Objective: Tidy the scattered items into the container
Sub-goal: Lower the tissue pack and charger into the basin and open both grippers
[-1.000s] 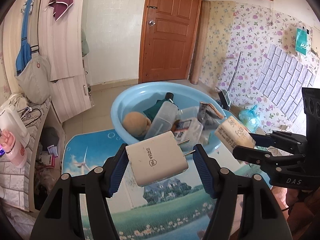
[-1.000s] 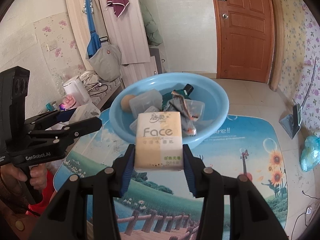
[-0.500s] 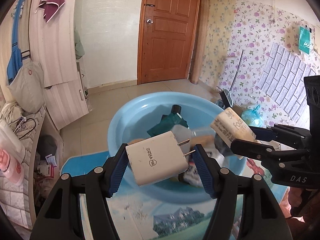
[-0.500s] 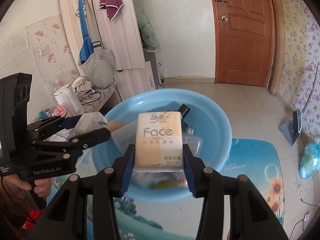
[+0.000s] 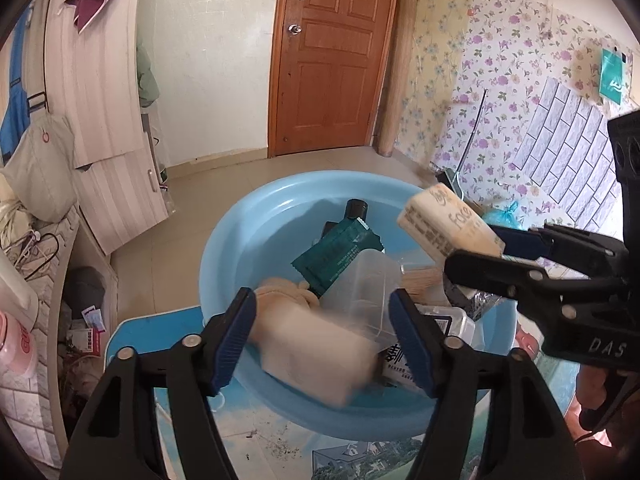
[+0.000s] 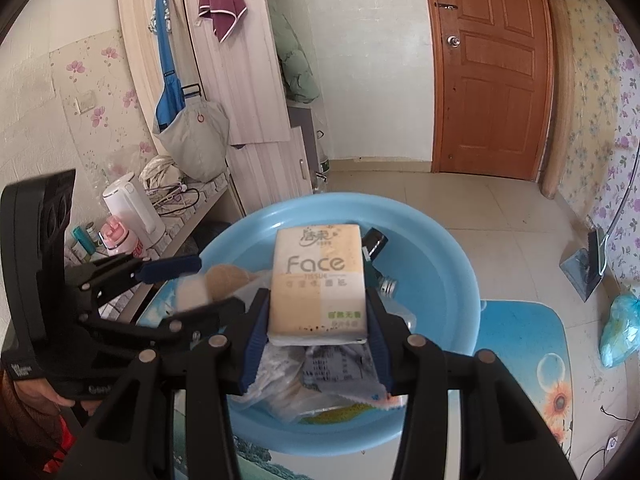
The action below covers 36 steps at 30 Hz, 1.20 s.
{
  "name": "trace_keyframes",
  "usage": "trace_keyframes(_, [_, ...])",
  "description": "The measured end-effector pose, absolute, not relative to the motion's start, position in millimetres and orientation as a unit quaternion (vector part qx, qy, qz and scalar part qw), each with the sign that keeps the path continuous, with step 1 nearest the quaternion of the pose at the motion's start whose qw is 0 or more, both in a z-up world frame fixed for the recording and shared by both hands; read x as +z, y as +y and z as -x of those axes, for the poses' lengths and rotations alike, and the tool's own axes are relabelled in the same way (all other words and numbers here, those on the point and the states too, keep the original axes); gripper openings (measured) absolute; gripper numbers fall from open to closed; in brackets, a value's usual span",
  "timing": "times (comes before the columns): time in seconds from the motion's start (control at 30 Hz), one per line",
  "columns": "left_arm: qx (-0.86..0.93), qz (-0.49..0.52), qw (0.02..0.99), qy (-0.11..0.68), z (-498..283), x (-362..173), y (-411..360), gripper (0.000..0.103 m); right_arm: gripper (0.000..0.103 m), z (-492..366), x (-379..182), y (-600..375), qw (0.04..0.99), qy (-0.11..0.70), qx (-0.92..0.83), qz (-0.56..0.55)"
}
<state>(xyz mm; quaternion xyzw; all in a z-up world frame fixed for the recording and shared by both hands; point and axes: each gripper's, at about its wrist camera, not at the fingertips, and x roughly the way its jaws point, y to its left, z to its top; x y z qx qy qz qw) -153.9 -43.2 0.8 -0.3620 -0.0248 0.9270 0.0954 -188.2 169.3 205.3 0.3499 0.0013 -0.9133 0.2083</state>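
Observation:
A light blue basin (image 5: 248,240) (image 6: 440,280) holds several items, among them a teal sachet (image 5: 340,252), a clear plastic box (image 5: 368,280) and a beige sponge (image 6: 226,278). My left gripper (image 5: 322,304) (image 6: 196,286) hangs over the basin's near side with its jaws apart. The white charger (image 5: 316,356) sits blurred just below them, loose, over the basin. My right gripper (image 6: 316,300) (image 5: 472,248) is shut on a "Face" tissue pack (image 6: 316,276) (image 5: 444,228), held above the basin's right half.
The basin stands on a table covered by a landscape-print mat (image 6: 516,352). A white kettle (image 6: 128,208) and pink bottle (image 6: 120,238) sit on a low shelf to the left. A blue plastic bag (image 6: 620,332) and a dustpan (image 6: 588,268) lie on the floor right.
Both grippers moved forward over the basin. The left gripper let go of the white charger, which now drops blurred toward the basin. The right still holds the tissue pack.

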Motion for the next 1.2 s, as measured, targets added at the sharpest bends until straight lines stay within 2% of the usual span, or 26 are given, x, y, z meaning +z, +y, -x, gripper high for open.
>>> trace_keyframes(0.17, [0.930, 0.353, 0.098, -0.027, 146.2, 6.1, -44.6, 0.080, 0.044, 187.2, 209.4, 163.9, 0.212, 0.002, -0.914, -0.345])
trace_keyframes(0.67, [0.930, 0.356, 0.080, -0.036, 128.6, 6.2, -57.3, 0.081, 0.045, 186.3, 212.3, 169.1, 0.194, -0.004, -0.919, -0.342])
trace_keyframes(0.73, [0.931, 0.356, 0.079, -0.035, 127.0, 7.6, -57.2, 0.084, 0.045, 192.1, 209.1, 166.4, 0.185, 0.000, -0.916, -0.355])
trace_keyframes(0.8, [0.931, 0.356, 0.078, -0.031, 125.1, 8.9, -56.9, 0.086, 0.047, 194.6, 205.8, 165.4, 0.178, 0.004, -0.913, -0.366])
trace_keyframes(0.87, [0.932, 0.355, 0.074, -0.021, 122.3, 10.3, -56.3, 0.087, 0.057, 191.8, 204.2, 164.9, 0.178, 0.006, -0.913, -0.368])
trace_keyframes(0.93, [0.932, 0.357, 0.066, -0.010, 119.7, 11.1, -55.3, 0.090, 0.060, 188.0, 203.5, 166.2, 0.177, 0.006, -0.913, -0.368])
trace_keyframes(1.2, [0.923, 0.379, 0.063, -0.010, 116.5, 10.0, -53.6, 0.096, 0.061, 172.6, 200.8, 175.4, 0.164, 0.002, -0.913, -0.374])
